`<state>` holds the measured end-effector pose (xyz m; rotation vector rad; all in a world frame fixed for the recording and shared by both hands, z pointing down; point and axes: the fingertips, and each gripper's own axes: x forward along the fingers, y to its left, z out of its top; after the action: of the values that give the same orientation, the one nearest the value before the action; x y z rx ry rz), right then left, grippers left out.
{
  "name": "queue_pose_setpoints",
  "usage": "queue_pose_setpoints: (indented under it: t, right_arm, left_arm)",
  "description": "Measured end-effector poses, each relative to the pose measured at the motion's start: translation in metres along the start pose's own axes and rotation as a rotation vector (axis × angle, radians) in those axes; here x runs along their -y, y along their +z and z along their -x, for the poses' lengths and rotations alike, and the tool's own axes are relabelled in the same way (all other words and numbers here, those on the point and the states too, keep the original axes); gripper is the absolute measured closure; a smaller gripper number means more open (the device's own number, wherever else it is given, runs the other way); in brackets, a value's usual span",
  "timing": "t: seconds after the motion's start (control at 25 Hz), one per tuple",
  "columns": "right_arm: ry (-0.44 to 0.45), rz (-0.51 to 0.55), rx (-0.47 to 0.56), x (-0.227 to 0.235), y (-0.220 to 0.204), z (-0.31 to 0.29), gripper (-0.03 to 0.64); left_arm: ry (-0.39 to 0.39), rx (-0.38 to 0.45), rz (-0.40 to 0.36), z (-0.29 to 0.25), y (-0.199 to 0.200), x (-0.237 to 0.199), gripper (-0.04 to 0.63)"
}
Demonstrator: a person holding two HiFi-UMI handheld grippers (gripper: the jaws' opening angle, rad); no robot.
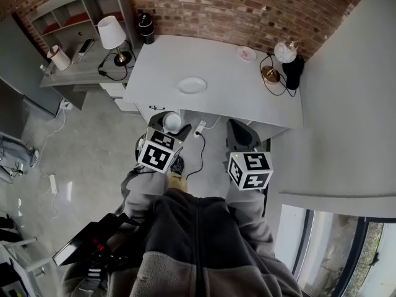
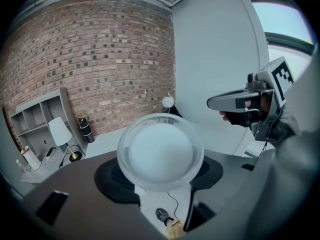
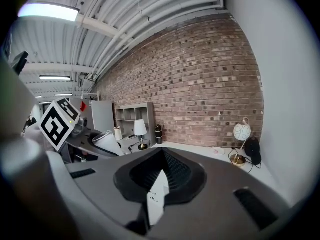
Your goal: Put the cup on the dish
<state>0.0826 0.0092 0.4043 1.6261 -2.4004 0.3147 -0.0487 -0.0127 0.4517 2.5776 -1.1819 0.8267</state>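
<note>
In the head view a white cup [image 1: 172, 122] is held mouth-up in my left gripper [image 1: 169, 127], which is shut on it, in front of the white table's [image 1: 235, 94] near edge. The white dish [image 1: 192, 85] lies on the table, a little beyond the cup. The left gripper view is filled by the cup's round rim [image 2: 160, 151] between the jaws. My right gripper [image 1: 239, 135] hangs to the right, below the table edge. Its jaws [image 3: 161, 178] are shut with nothing in them. From the right gripper view the cup [image 3: 107, 143] shows at left.
A small pink dish [image 1: 246, 53], a globe lamp [image 1: 283, 54] and a black object [image 1: 292, 72] stand at the table's back right. A black bottle [image 1: 146, 28] is at the back left. A lower grey desk [image 1: 74, 73] carries a white lamp [image 1: 112, 34]. A cable [image 1: 201, 150] hangs below.
</note>
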Motion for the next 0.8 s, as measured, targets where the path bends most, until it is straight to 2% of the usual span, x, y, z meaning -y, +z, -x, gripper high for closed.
queue_pose_setpoints:
  t: [0.48, 0.8]
  right_arm:
    - [-0.044, -0.062, -0.027, 0.028, 0.030, -0.126, 0.617]
    - [-0.056, -0.055, -0.105, 0.027, 0.029, -0.190, 0.617]
  left_arm:
    - [-0.074, -0.055, -0.071, -0.081, 0.035, -0.091, 0.339]
    - [-0.135, -0.083, -0.067, -0.117, 0.035, -0.136, 0.339]
